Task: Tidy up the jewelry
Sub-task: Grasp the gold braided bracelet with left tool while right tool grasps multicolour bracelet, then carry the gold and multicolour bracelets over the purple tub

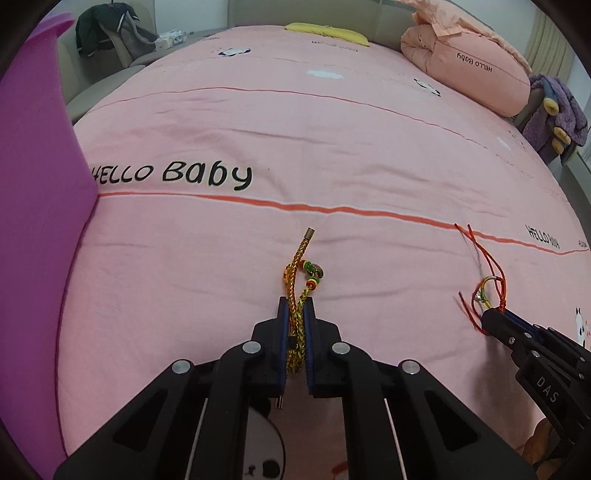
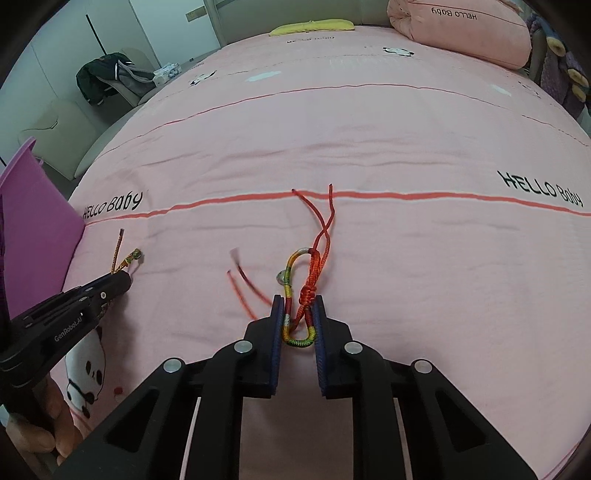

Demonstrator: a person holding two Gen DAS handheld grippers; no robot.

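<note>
Evidently each piece is pinched for carrying to the purple bin (image 1: 40,155); the left gripper (image 1: 295,306) clamps the gold braided bracelet (image 1: 295,273), the right gripper (image 2: 299,306) the red cord bracelet (image 2: 314,273), above the pink bedspread (image 1: 295,147).

We see the purple bin (image 1: 37,184) cut off at the frame's left edge. Two loose ends of the red cord bracelet (image 2: 314,291) blur beyond reading.

Pink bed with scattered bedding

A pink "HELLO Baby" bedsheet (image 1: 332,147) carries a rolled peach quilt (image 1: 469,70), a yellow pillow (image 1: 328,32); a dark jacket (image 2: 101,77) drapes a chair.
</note>
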